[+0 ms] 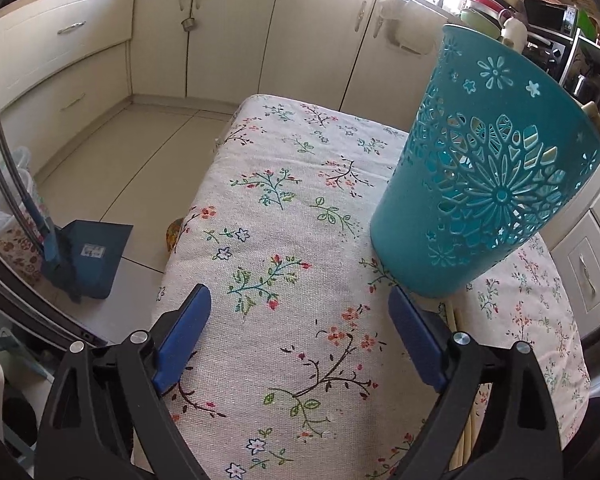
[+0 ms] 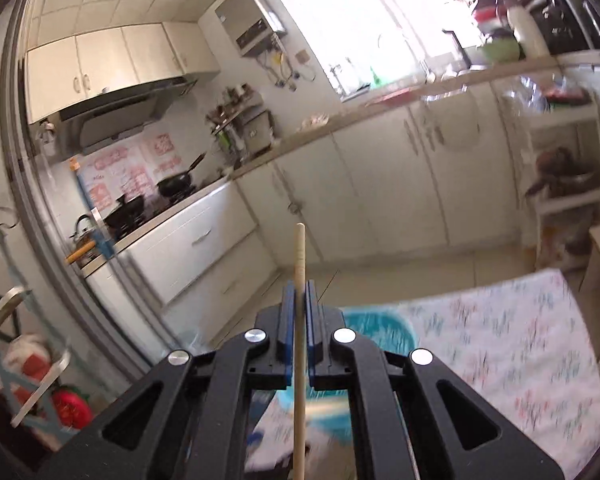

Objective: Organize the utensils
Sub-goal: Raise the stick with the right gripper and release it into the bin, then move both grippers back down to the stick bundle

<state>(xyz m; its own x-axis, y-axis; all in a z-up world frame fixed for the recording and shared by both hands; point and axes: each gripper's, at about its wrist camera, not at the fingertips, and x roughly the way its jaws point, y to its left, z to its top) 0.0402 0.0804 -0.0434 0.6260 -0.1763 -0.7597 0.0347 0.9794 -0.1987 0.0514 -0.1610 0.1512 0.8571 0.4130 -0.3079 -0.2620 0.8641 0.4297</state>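
Right tongs (image 2: 299,300) clamp a chopstick (image 2: 299,252); left tongs (image 1: 300,312) gape beside teal holder (image 1: 488,168).

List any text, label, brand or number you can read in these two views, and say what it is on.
None can be read.
Sticker on the blue dustpan: print too small to read.
Pink-and-white posters on the wall behind the stove: characters blurred, unreadable.
Display panel of the wall-mounted water heater: nothing legible.
Teal utensil holder: cut-out flower pattern only, no lettering.
Chopstick in the right gripper: unmarked.
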